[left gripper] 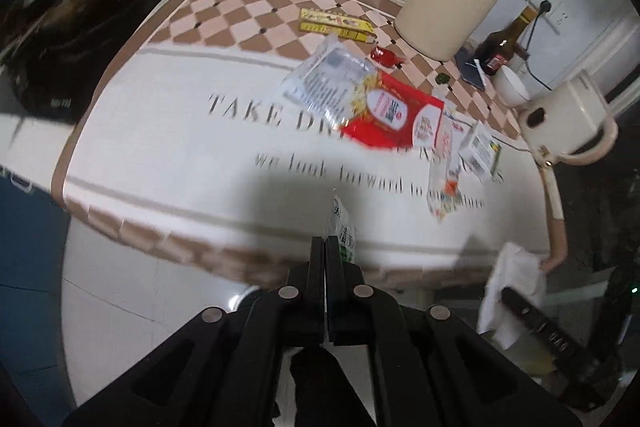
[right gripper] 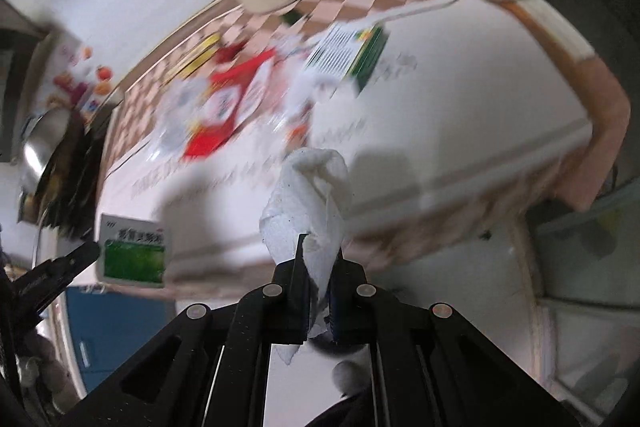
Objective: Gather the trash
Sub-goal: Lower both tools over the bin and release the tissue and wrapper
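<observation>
Pinching a green-and-white packet [left gripper: 343, 227] in our fully closed left gripper [left gripper: 324, 241]; right gripper [right gripper: 320, 255] clamped on crumpled white tissue [right gripper: 310, 195].

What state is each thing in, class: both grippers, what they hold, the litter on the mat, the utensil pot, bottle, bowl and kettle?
left gripper: shut on green-and-white packet.
right gripper: shut on crumpled white tissue.
red wrapper: lying flat on mat.
clear plastic bag: lying flat, partly under red wrapper.
utensil pot: upright, holding chopsticks.
brown bottle: upright.
white bowl: upright.
kettle: upright, indicator lit.
</observation>
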`<state>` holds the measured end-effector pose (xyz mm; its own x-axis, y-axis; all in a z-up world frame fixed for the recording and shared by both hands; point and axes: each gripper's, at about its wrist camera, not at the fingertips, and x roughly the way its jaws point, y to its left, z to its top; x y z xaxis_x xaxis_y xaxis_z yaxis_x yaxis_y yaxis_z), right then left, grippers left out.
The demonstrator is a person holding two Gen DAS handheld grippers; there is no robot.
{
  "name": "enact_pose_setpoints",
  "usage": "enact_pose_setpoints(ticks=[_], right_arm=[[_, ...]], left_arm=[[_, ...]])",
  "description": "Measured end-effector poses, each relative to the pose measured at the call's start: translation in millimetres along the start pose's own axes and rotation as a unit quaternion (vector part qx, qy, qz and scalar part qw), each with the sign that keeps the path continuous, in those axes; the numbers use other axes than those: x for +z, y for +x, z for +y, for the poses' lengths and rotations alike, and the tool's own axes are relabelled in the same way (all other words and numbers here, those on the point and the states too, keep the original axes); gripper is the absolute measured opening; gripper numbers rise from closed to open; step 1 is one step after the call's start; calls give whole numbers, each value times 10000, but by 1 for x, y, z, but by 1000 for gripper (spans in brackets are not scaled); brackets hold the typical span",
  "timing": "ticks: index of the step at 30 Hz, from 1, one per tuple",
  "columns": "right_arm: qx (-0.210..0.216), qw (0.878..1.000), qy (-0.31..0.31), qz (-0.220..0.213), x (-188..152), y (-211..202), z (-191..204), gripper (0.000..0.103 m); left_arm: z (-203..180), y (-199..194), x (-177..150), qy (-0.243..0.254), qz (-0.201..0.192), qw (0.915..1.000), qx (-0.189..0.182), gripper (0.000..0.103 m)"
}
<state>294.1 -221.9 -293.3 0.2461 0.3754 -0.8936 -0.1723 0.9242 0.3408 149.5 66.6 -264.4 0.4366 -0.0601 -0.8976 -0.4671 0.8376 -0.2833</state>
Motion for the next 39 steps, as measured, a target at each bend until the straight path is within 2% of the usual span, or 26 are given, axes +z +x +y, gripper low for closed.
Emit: enact_pose_setpoints(ticks=[4,9,13,16,22,24,28,31,34,35,37,38,39], right_arm=[[71,9998,30,193,-57,4,14,7],[-83,9968,237,764,-132,65,1,7],[-205,9894,439,1368,-190,151,-23,7],[-245,9840,490,1696,-228,223,-44,7],[-208,9740,594,2177,-293,386,-94,7],[-276,9719,491,2285,-310,426,-103,7],[-537,9666,186,2500,-337,487,-113,7],[-657,9634,9,2597,-347,506,-113,8],[-756,9601,-96,2689,-350,511,-110,10],[-758,9588,-133,2734,-352,513,-108,14],[-787,9565,-174,2802,-354,514,-107,43],[-811,9567,-198,2788,-350,514,-106,49],[-860,9573,-258,2747,-347,514,-106,60]], left_arm=[[26,7,-36,16,249,9996,-130,0],[64,77,-88,-143,922,9956,55,0],[104,173,-134,-480,1519,9871,185,0],[127,246,-164,-577,1776,9819,331,0],[169,409,-229,-555,2355,9684,600,0],[176,443,-245,-498,2495,9647,677,0],[184,479,-267,-409,2668,9598,768,0],[184,486,-273,-408,2795,9562,770,0],[177,480,-273,-290,2712,9579,898,4],[177,478,-273,-256,2695,9585,898,4],[176,472,-273,-145,2666,9579,1051,5],[177,471,-273,-97,2627,9588,1078,12],[177,467,-272,-54,2556,9605,1100,37]])
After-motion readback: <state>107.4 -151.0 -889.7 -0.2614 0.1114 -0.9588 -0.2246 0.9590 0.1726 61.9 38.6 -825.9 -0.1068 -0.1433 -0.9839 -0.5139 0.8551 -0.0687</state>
